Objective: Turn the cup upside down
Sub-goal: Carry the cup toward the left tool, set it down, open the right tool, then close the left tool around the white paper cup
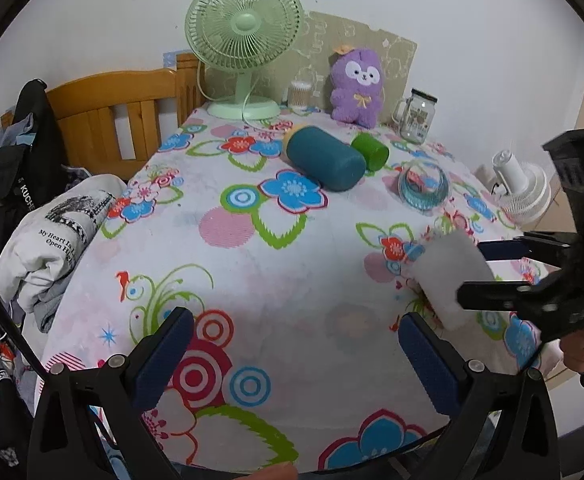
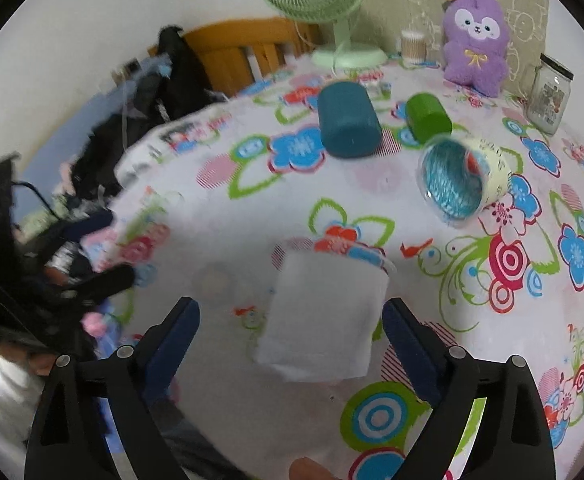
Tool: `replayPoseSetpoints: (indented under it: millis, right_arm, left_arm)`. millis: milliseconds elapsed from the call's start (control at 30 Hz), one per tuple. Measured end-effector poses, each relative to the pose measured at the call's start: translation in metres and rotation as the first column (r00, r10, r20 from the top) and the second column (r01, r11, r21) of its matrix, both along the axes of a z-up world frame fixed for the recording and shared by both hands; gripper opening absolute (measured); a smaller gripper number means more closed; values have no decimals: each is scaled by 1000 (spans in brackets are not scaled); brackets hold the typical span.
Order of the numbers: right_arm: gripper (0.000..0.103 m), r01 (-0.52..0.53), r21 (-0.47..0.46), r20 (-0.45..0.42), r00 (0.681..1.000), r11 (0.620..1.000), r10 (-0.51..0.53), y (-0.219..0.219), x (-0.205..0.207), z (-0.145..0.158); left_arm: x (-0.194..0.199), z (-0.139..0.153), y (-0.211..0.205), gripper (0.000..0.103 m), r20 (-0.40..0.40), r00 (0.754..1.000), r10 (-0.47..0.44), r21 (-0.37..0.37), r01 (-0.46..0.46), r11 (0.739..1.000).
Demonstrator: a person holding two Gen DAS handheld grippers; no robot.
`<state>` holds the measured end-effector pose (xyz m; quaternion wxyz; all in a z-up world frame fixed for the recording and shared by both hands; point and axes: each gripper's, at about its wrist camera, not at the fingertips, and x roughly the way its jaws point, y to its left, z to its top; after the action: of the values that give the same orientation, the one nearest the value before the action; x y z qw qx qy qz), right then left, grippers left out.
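A white frosted cup stands on the floral tablecloth, its closed end toward the camera in the right wrist view. My right gripper is open, its fingers on either side of the cup without clearly touching it. In the left wrist view the cup is at the right, with the right gripper around it. My left gripper is open and empty, low over the near part of the table.
A teal cylinder, a green cup and a clear cup lie on their sides mid-table. A green fan, a purple plush and a glass jar mug stand at the back. Clothes are heaped at the left.
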<state>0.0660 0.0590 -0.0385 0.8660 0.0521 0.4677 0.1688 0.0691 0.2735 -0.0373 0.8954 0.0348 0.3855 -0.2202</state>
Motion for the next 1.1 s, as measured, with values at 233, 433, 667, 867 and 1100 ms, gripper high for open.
replayPoseSetpoints:
  millis: [233, 433, 667, 867, 1100]
  right_arm:
    - [98, 71, 24, 87, 994, 997, -73, -44, -28, 38]
    - [100, 149, -1, 130, 980, 989, -148, -88, -54, 46]
    - [100, 190, 31, 98, 977, 981, -192, -126, -73, 22]
    - [100, 236, 72, 67, 968, 969, -241, -150, -82, 4]
    - [100, 264, 89, 50, 962, 960, -269, -166, -86, -12]
  left_arm:
    - [6, 14, -23, 103, -7, 1000, -12, -49, 11, 999]
    - [3, 15, -63, 103, -55, 996, -66, -79, 61, 995]
    - [1, 7, -116, 103, -115, 989, -93, -62, 86, 994]
    - [12, -13, -147, 103, -215, 975, -59, -53, 49, 997]
    - [18, -37, -172, 103, -304, 953, -13, 8, 16, 1000]
